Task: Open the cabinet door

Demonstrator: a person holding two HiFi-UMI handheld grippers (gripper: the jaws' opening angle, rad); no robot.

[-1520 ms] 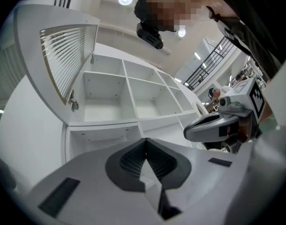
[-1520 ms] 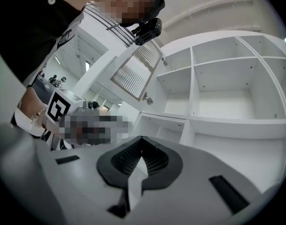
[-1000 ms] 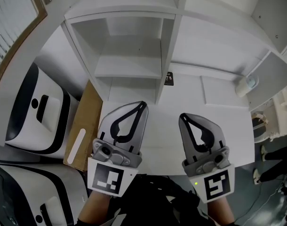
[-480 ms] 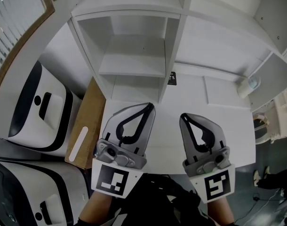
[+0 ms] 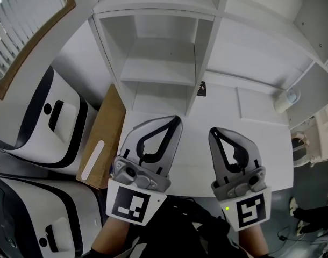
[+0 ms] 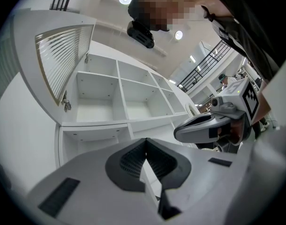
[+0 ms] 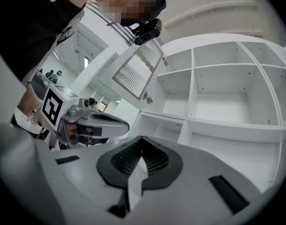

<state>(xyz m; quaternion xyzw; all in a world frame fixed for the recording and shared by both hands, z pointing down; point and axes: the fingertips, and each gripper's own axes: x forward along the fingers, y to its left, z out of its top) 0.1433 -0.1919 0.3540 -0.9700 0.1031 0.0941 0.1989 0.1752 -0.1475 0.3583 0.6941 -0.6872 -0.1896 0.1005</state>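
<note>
The white cabinet [image 5: 169, 63] stands ahead with bare open shelves. Its slatted, wood-framed door [image 5: 29, 26] is swung out at the upper left; the left gripper view shows the door [image 6: 63, 64] hanging on its hinges, and so does the right gripper view, with the door [image 7: 138, 69] beside the shelves. My left gripper [image 5: 177, 120] and right gripper [image 5: 212, 131] hover side by side over the white counter [image 5: 261, 144], short of the cabinet and touching nothing. Both are shut and empty: the left gripper [image 6: 145, 140] and the right gripper [image 7: 142, 138] each show their tips meeting.
Two white machines with black trim [image 5: 45, 122] sit at the left, next to a brown board [image 5: 102, 138]. A small black tag [image 5: 201, 88] is at the foot of the cabinet's divider. A small white object [image 5: 286, 98] rests at the counter's far right.
The head view has swung a little, bringing more of the slatted door into sight. Both grippers stay shut and keep their places over the counter.
</note>
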